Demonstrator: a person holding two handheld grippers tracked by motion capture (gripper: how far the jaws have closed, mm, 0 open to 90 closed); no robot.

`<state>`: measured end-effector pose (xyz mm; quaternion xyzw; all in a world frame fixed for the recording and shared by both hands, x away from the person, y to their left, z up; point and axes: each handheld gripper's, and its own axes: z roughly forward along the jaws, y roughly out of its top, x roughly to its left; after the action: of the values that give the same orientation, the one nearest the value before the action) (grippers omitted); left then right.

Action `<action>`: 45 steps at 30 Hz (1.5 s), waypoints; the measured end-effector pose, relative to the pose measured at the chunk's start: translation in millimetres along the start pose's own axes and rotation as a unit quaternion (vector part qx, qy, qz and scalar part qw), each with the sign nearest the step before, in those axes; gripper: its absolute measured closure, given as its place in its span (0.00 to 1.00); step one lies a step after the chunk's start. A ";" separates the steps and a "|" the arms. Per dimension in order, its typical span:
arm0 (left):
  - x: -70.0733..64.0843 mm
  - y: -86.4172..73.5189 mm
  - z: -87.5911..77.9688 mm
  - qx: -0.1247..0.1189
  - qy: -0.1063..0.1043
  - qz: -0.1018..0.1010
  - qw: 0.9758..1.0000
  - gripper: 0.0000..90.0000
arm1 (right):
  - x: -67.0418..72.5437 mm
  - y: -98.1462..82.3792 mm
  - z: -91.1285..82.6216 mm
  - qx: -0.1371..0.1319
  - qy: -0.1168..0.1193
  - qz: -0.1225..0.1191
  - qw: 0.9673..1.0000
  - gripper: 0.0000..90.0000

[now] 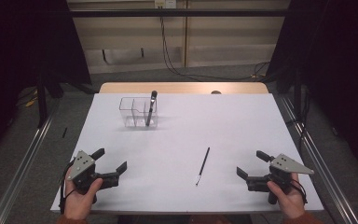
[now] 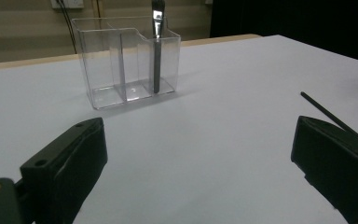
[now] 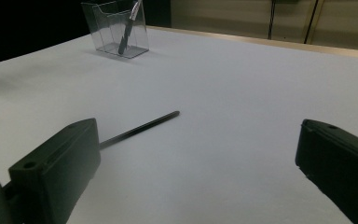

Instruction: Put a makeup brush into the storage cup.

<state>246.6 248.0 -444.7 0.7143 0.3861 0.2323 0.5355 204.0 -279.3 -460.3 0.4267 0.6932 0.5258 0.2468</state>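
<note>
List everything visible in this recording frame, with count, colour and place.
Organiser: one, clear plastic, compartmented, far left of the table.
Brush in organiser: one, dark, standing in its right-hand compartment.
Loose brush: one, thin and black, lying flat right of centre, near the front.
Table: one, white top, wooden far edge.
Cables: black, on the floor beyond the table.
Left gripper: one, black, open, front left.
Right gripper: one, black, open, front right.
</note>
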 end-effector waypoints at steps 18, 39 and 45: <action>-1.2 0.7 -3.1 -0.008 -0.010 0.000 1.000 0.04 | 5.5 5.1 11.4 -0.005 0.015 -0.014 1.000 0.00; 2.7 3.7 -1.1 -0.015 -0.018 -0.005 1.000 0.03 | 18.8 34.5 57.4 0.024 0.019 -0.012 0.999 0.00; 3.1 4.2 -0.3 -0.017 -0.018 -0.003 1.000 0.03 | 21.0 42.2 72.3 0.034 0.018 -0.009 0.999 0.00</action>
<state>249.5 250.1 -440.9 0.7079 0.3743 0.2240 0.5554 264.3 -220.4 -441.9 0.4187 0.7191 0.5073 0.2242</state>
